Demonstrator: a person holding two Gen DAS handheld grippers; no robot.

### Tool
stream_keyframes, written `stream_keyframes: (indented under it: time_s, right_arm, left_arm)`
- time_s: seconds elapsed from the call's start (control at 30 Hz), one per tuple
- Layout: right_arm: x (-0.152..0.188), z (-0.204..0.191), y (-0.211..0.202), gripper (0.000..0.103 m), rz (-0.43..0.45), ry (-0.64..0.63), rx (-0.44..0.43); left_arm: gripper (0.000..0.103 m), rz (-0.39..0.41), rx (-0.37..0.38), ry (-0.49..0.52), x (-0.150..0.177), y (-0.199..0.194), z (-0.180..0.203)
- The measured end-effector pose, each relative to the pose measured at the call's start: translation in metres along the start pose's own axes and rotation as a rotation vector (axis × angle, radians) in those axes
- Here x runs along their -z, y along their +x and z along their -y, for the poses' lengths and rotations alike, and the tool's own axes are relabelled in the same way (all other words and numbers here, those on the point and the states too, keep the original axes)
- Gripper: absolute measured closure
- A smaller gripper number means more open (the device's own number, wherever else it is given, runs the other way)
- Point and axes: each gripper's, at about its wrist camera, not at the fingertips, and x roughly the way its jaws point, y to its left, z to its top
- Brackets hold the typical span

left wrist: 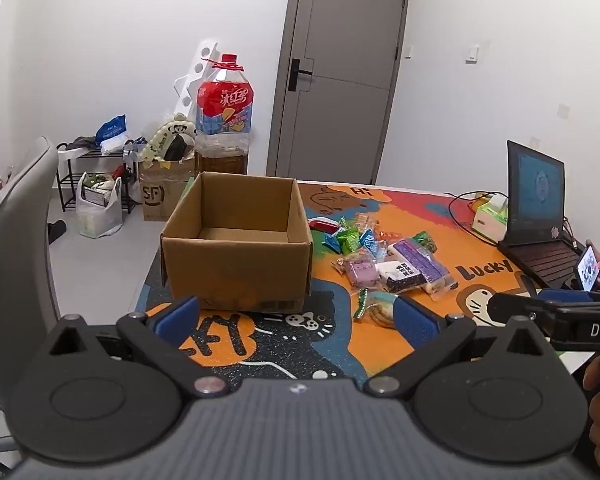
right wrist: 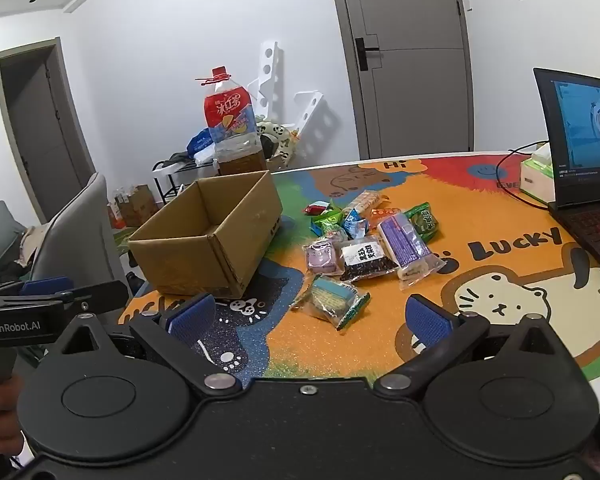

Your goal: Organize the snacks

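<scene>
An open, empty cardboard box (left wrist: 236, 264) stands on the colourful table mat; it also shows in the right wrist view (right wrist: 208, 236). A pile of several wrapped snacks (left wrist: 392, 264) lies to its right, also seen in the right wrist view (right wrist: 372, 244). A green-edged biscuit pack (right wrist: 332, 300) lies nearest, in front of the pile. My left gripper (left wrist: 296, 320) is open and empty, hovering in front of the box. My right gripper (right wrist: 308, 320) is open and empty, just short of the biscuit pack.
A laptop (right wrist: 584, 160) and a tissue box (right wrist: 536, 176) sit at the table's right. A large red-label bottle (left wrist: 224, 120) stands behind the box. A grey chair (left wrist: 16, 240) is at the left. A hand holds a phone (left wrist: 588, 268) at the right edge.
</scene>
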Motion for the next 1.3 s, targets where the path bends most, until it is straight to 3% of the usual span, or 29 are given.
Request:
stream_keyframes:
  time_s: [1.3]
  right_arm:
    - [0.0001,0.0009,-0.0005,0.0,0.001,0.003,0.0]
  left_arm:
    - [0.001,0.004,0.006,-0.014,0.0005,-0.0027,-0.0008]
